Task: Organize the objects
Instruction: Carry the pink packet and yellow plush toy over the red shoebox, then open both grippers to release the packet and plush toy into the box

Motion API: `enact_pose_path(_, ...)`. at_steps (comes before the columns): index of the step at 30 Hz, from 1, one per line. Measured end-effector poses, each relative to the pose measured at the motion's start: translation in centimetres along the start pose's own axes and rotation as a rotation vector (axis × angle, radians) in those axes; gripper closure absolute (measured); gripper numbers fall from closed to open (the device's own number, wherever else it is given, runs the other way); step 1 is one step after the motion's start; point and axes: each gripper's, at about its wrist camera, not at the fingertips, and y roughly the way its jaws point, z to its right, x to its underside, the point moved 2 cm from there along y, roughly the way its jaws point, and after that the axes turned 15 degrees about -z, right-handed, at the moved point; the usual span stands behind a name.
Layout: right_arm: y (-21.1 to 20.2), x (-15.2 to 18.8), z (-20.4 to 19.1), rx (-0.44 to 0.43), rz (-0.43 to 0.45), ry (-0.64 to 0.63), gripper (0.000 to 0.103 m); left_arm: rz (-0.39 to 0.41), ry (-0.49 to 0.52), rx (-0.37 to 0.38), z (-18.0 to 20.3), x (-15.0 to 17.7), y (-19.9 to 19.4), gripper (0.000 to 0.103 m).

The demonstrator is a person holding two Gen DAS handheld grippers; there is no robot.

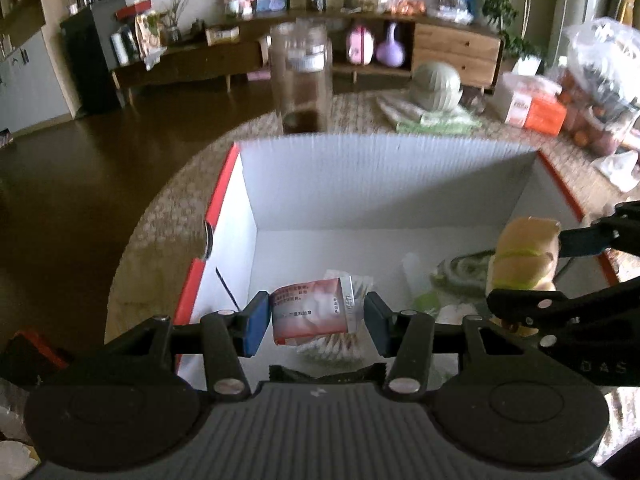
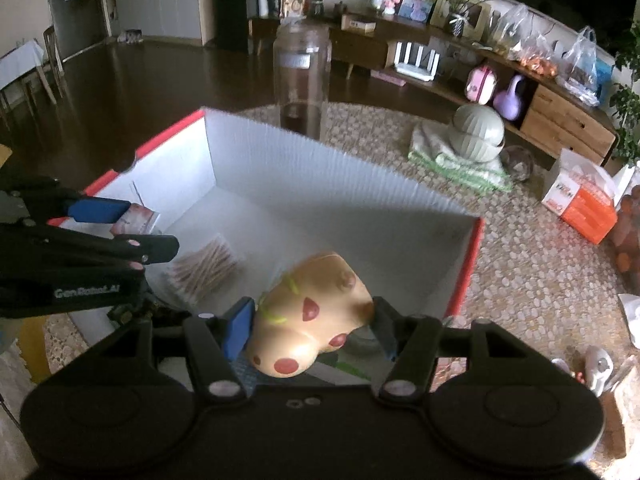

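A white cardboard box with red rims (image 1: 384,184) (image 2: 320,176) stands on the round table. My left gripper (image 1: 316,316) is shut on a small red and white packet (image 1: 312,312) and holds it over the box's near left part; the packet (image 2: 136,218) also shows in the right wrist view. My right gripper (image 2: 312,320) is shut on a tan toy with red spots (image 2: 312,316) and holds it over the box's right side; the toy (image 1: 520,256) also shows in the left wrist view. A bundle of cotton swabs (image 2: 204,268) and a green item (image 1: 460,272) lie inside the box.
A tall glass jar (image 1: 302,76) (image 2: 302,76) stands just behind the box. A grey-green ribbed pot on folded cloths (image 2: 476,136), an orange and white carton (image 2: 580,196) and plastic bags (image 1: 600,80) sit on the table to the right. A dark wrapper (image 1: 328,376) lies near the left gripper.
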Motion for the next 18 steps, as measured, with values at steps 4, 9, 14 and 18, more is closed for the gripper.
enact_pose_path(4, 0.6, 0.2, -0.1, 0.001, -0.015, 0.004, 0.039, -0.045, 0.008, -0.002, -0.1, 0.0, 1.3, 0.052)
enact_pose_path(9, 0.9, 0.5, -0.2, -0.008, -0.028, -0.007, 0.037, -0.07, 0.018, -0.009, 0.2, 0.1, 2.0, 0.052)
enact_pose_path(14, 0.6, 0.7, -0.1, -0.007, -0.02, -0.002, 0.036, -0.087, 0.006, -0.011, 0.4, 0.2, 2.6, 0.051)
enact_pose_path(18, 0.2, 1.0, 0.2, -0.028, -0.017, 0.013, 0.035, -0.071, 0.006, -0.001, 0.6, 0.5, 2.1, 0.04)
